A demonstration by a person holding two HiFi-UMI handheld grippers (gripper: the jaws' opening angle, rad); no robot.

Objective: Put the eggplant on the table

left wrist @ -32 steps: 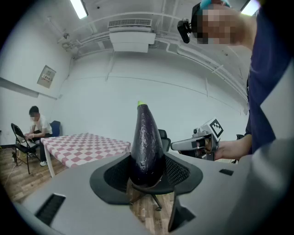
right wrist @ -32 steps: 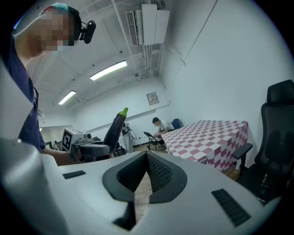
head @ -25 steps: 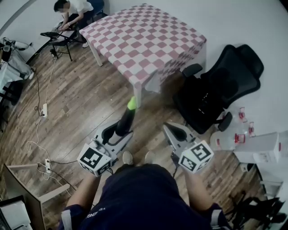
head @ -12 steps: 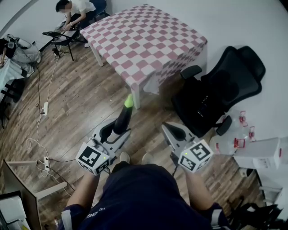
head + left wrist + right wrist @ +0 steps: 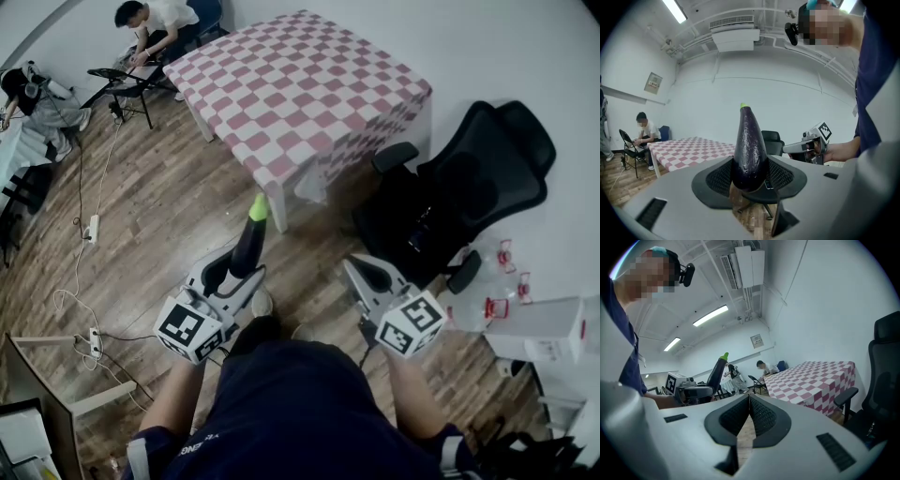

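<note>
between the left claw pads stands the eggplant (tip up).

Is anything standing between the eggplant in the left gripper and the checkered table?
Nothing visible does. Only bare wooden floor lies between the eggplant and the table; the black office chair stands to the right of that path.

Table: ahead of both grippers, well apart from them.
Eggplant: between the left gripper's jaws, tip toward the table's near corner, over the floor.
Right gripper: right of the left gripper, apart from it.
Office chair: right of the table.
Seated person: beyond the table's far left.
</note>
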